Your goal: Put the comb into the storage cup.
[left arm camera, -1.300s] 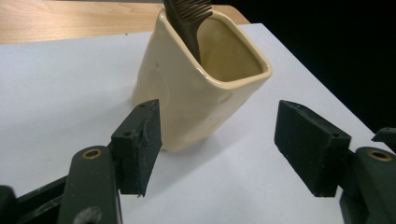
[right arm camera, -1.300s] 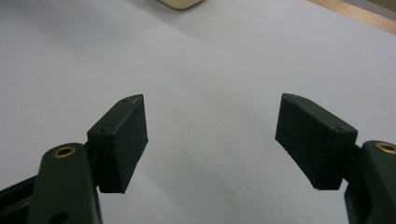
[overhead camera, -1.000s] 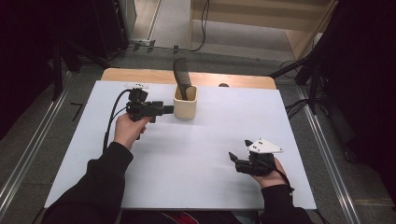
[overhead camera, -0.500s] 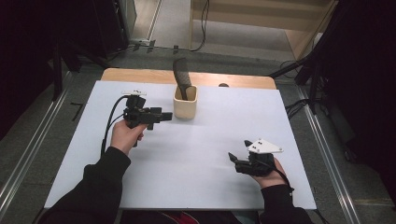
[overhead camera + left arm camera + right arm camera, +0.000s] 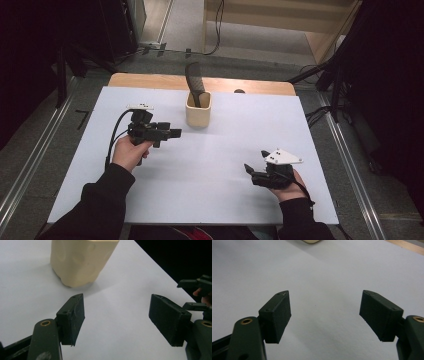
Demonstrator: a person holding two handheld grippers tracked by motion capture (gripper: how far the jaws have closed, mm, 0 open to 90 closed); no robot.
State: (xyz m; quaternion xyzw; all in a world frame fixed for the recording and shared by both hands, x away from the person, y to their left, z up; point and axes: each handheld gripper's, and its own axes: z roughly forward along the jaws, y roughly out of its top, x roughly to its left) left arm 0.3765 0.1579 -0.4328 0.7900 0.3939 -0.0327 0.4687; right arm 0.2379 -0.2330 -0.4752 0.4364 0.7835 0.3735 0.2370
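Observation:
A cream cup (image 5: 198, 111) stands at the back middle of the white table top (image 5: 225, 145), with a dark curved utensil (image 5: 193, 81) sticking up out of it. My left gripper (image 5: 174, 133) is held above the table just left of and nearer than the cup, pointing right, open and empty. In the left gripper view the cup (image 5: 80, 260) is ahead and apart from the open gripper (image 5: 117, 302). My right gripper (image 5: 249, 169) rests low at the front right, pointing left, open with nothing between its jaws. Bare table lies ahead of it in the right gripper view (image 5: 325, 293).
A wooden strip (image 5: 150, 80) runs along the table's far edge. Metal rails (image 5: 45, 150) flank the table on both sides, and cables (image 5: 320, 112) lie on the floor at the right. The right hand's gripper (image 5: 197, 290) appears at the right edge of the left gripper view.
My left gripper has drawn back from the cup toward the near side and a little left. The right gripper has stayed where it was.

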